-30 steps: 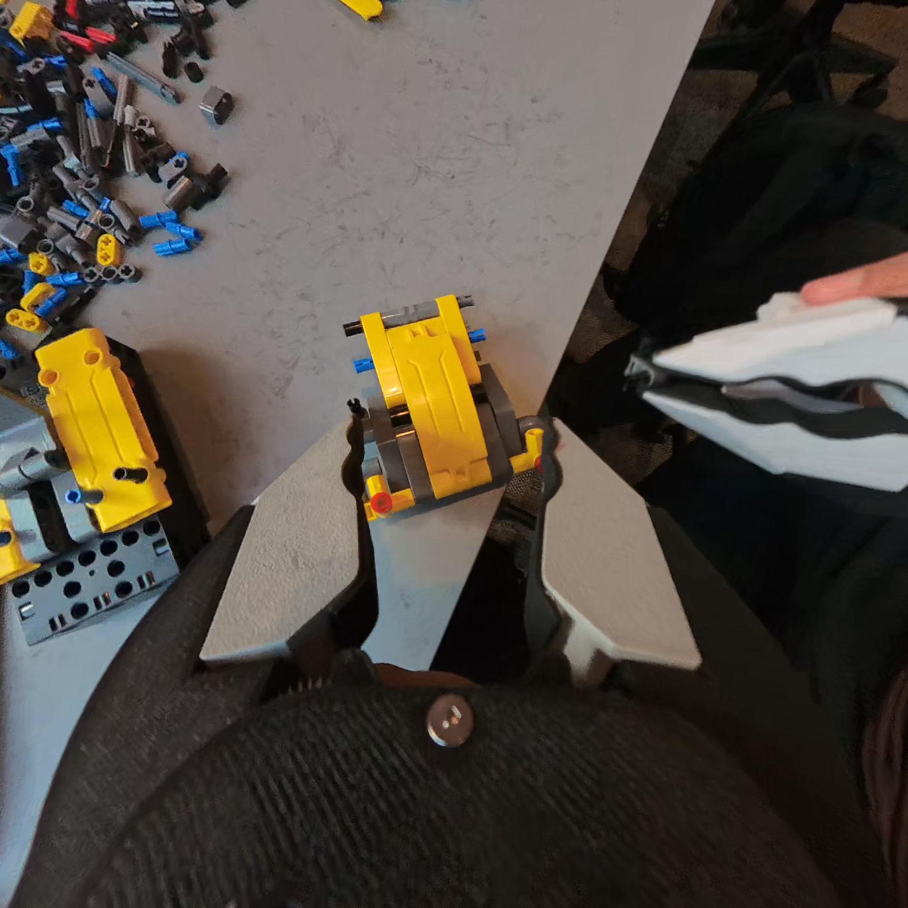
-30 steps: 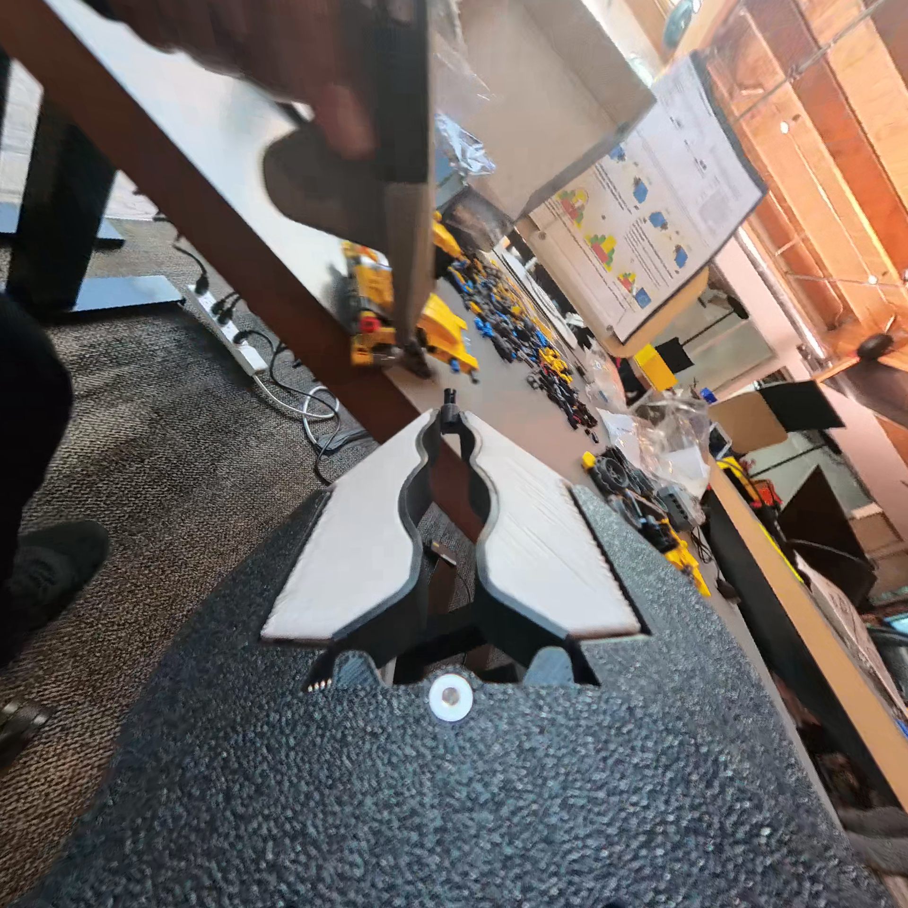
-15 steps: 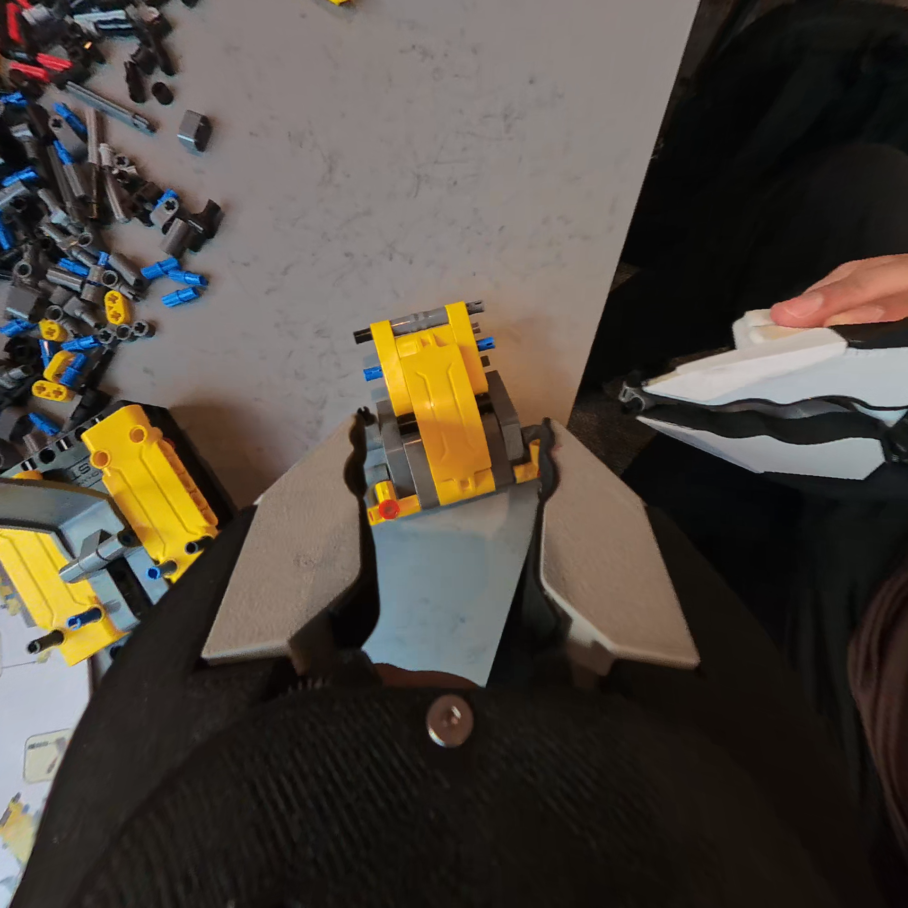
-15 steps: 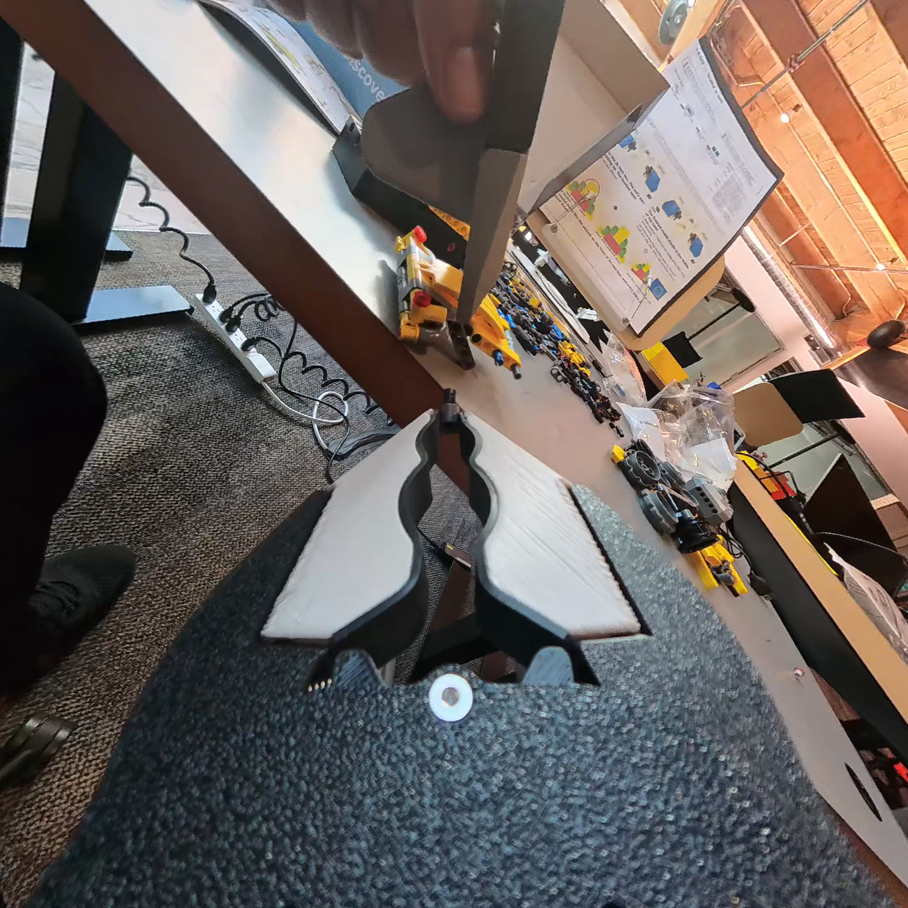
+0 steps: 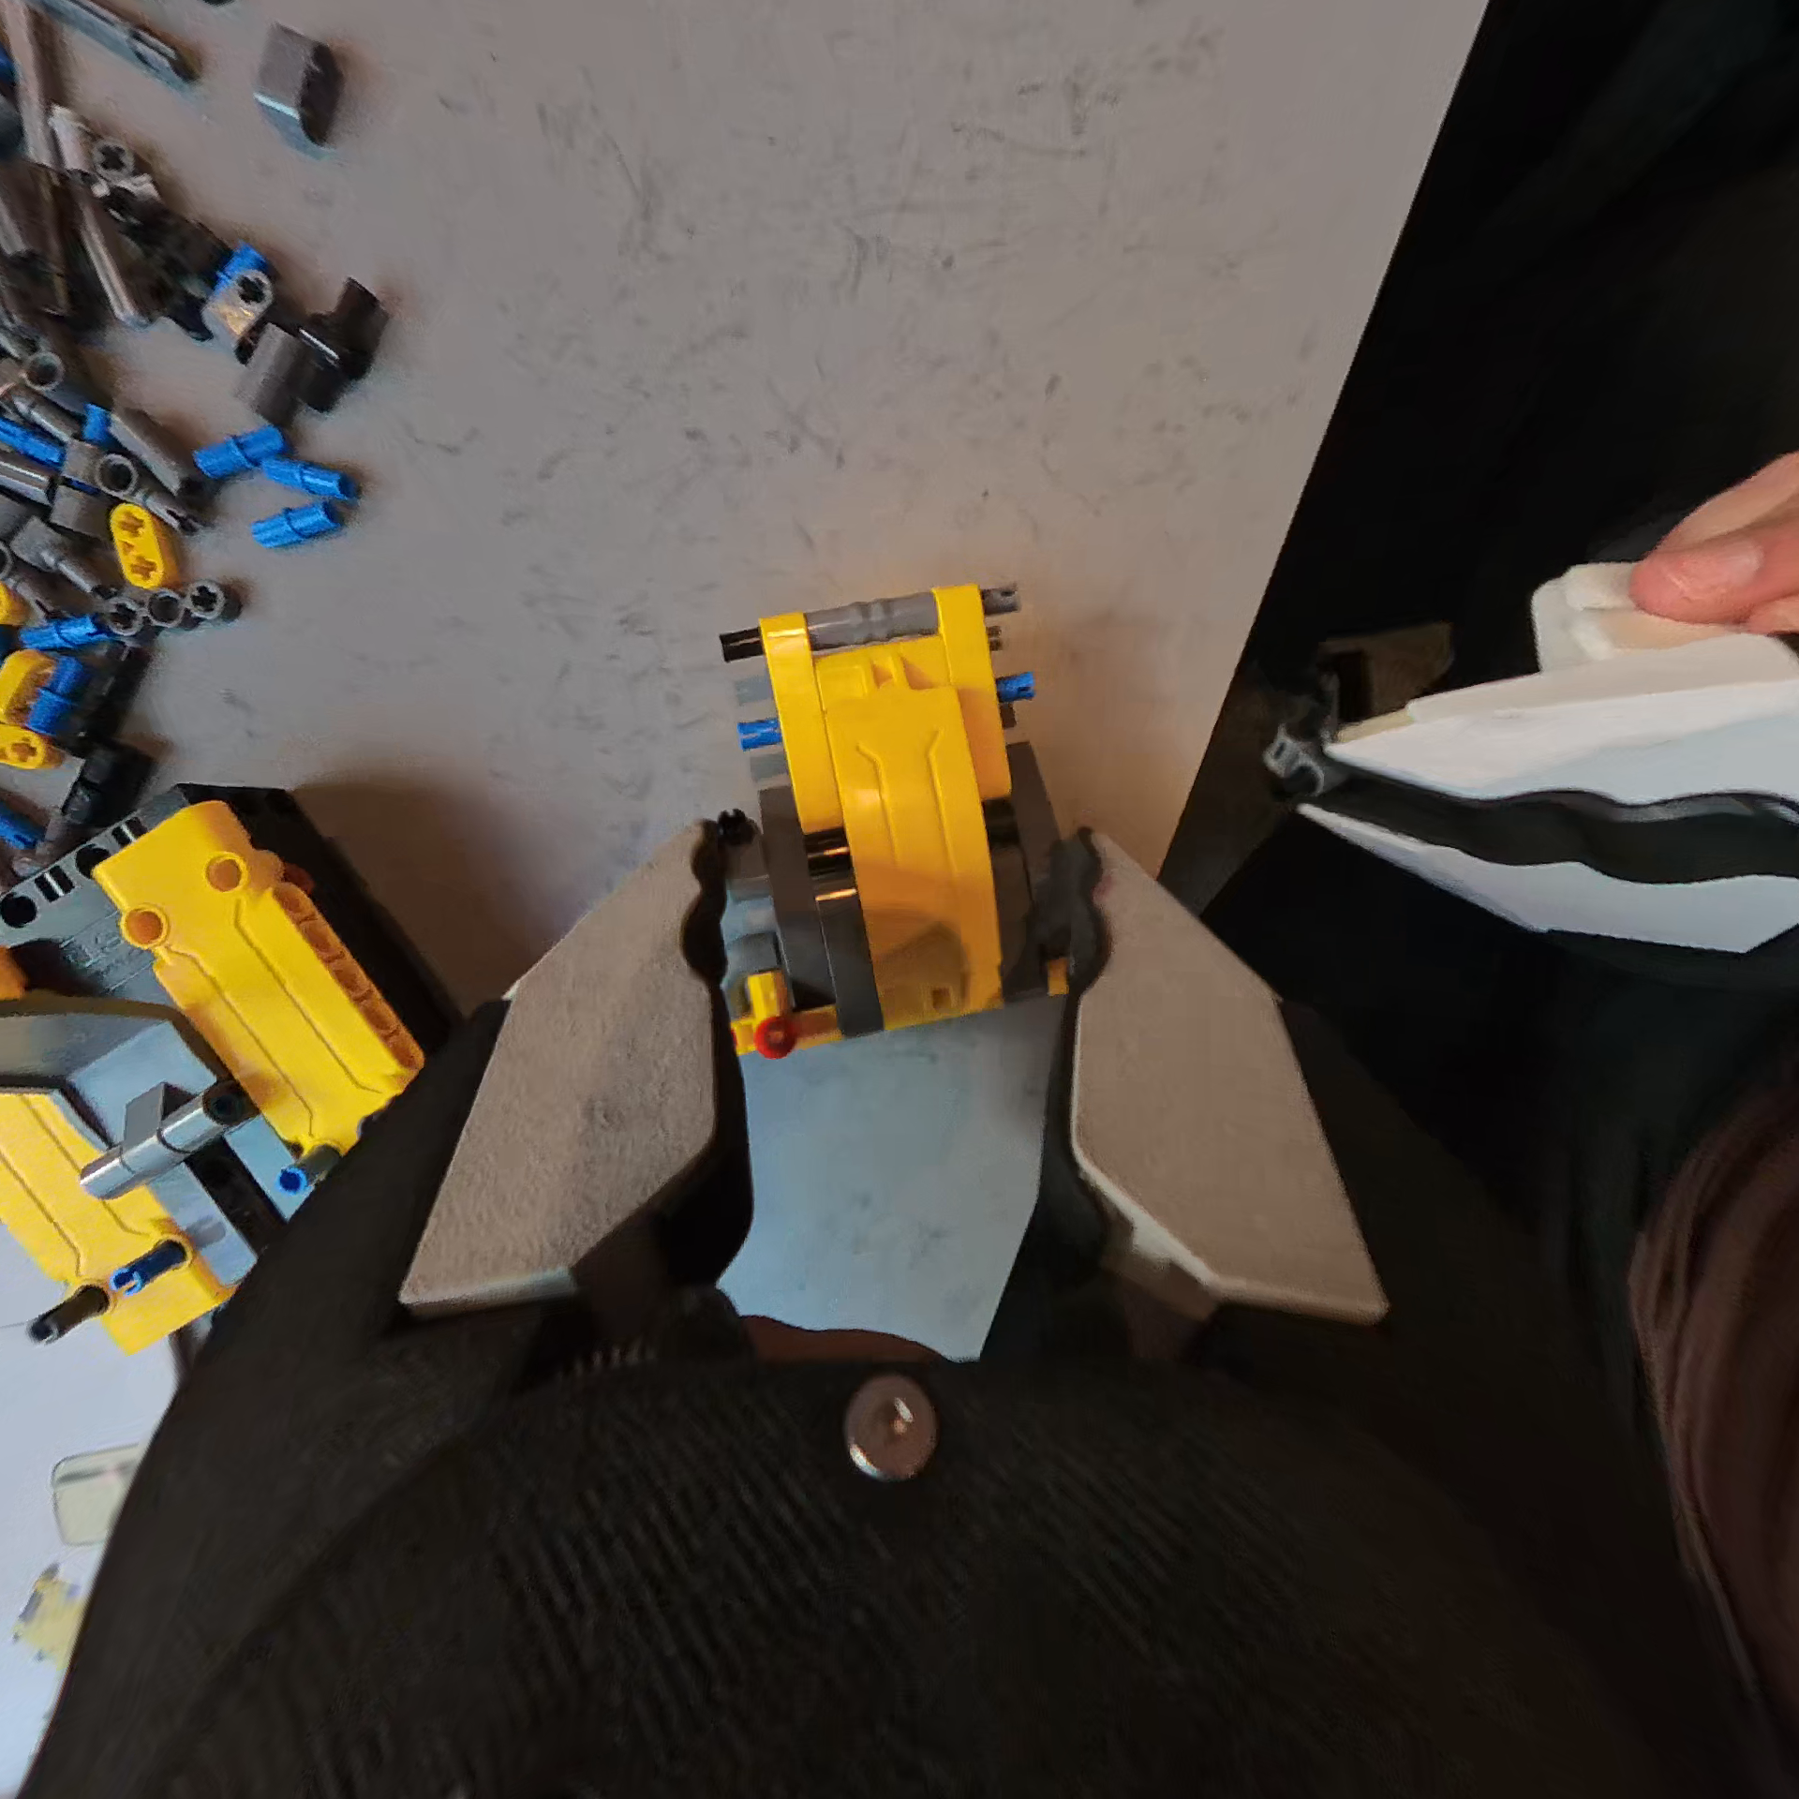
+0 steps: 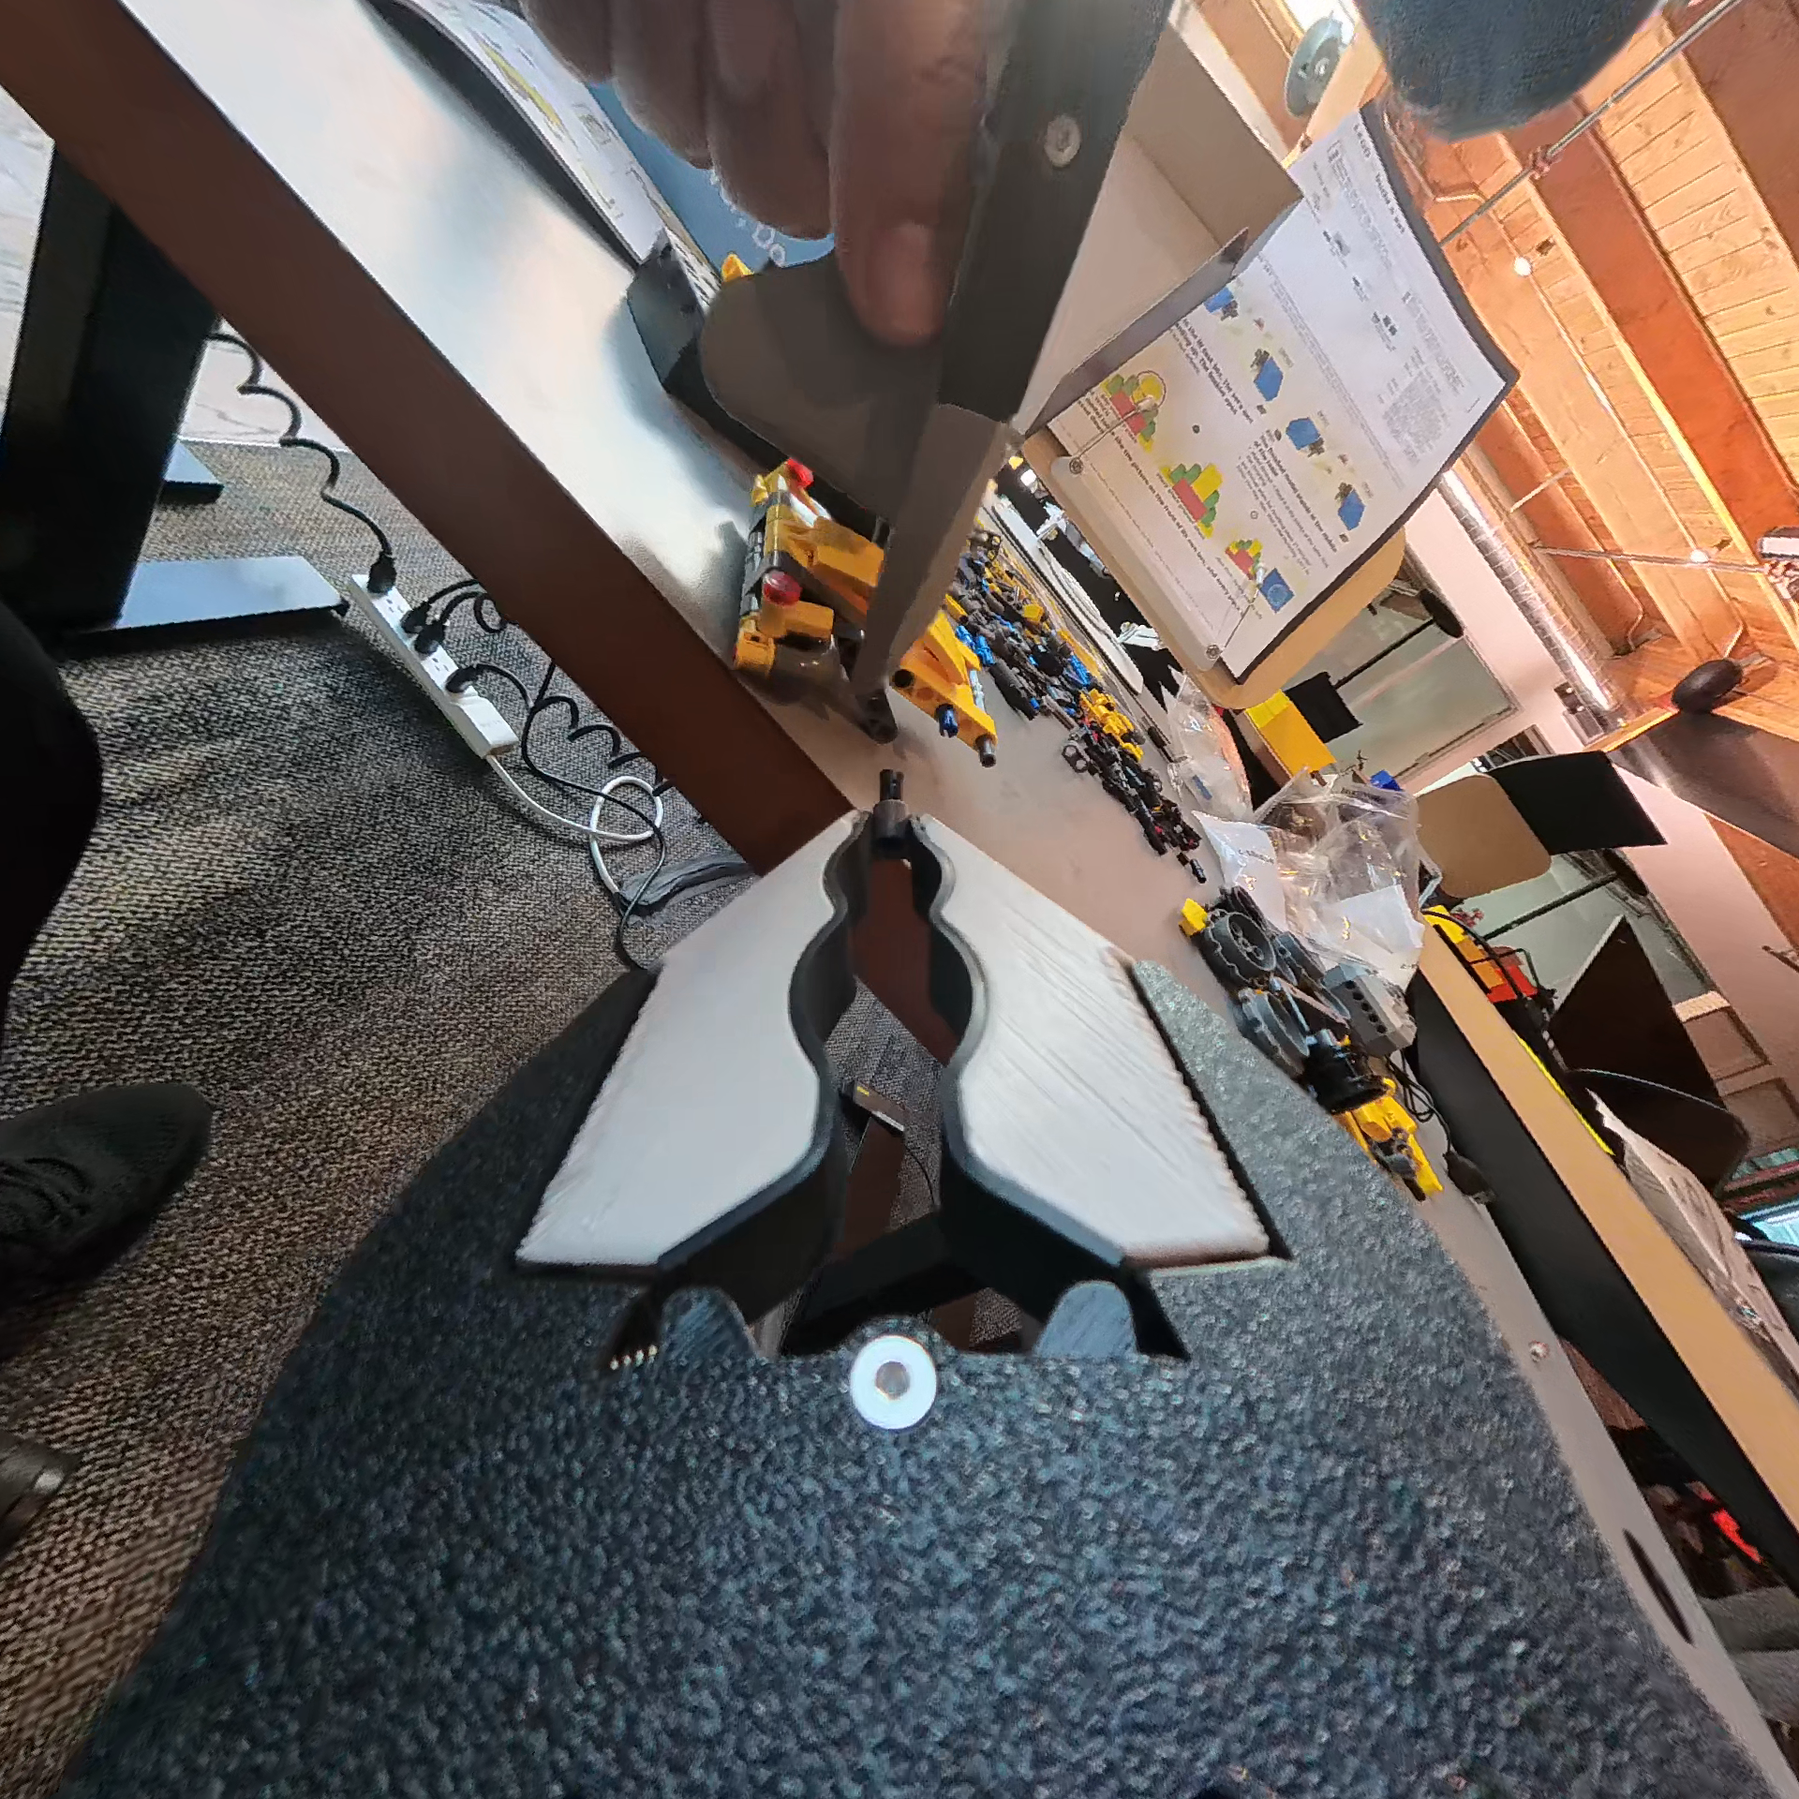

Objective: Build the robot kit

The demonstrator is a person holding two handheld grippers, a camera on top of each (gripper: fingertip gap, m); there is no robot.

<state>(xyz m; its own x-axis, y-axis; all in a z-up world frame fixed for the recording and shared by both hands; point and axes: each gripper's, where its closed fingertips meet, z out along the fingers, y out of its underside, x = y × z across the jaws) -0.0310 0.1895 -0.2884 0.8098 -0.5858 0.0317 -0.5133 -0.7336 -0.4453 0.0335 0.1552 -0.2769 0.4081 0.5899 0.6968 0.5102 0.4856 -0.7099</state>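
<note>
A yellow and grey brick assembly [image 5: 896,827] stands on the grey table [image 5: 876,292], close to its right edge. My left gripper [image 5: 900,857] is shut on it, one finger against each side. In the right wrist view the assembly [image 6: 808,594] shows with the left gripper's finger [image 6: 915,545] against it and a hand above. My right gripper [image 6: 888,832] is shut on a small black pin [image 6: 888,793], just below the table edge and short of the assembly. In the left wrist view it is the white gripper [image 5: 1558,779] off the table to the right, pin tip [image 5: 1295,759] pointing at the assembly.
Loose black, grey, blue and yellow parts [image 5: 107,506] lie at the left, with a larger yellow and grey build [image 5: 195,1071] nearby. An open instruction booklet [image 6: 1295,409] stands behind. Wheels and plastic bags [image 6: 1314,935] lie farther along. A power strip [image 6: 428,662] and cables lie on the carpet.
The left gripper has kept its hold on the assembly while its view shifted slightly. The right gripper with the pin has drawn closer to the table edge and the assembly.
</note>
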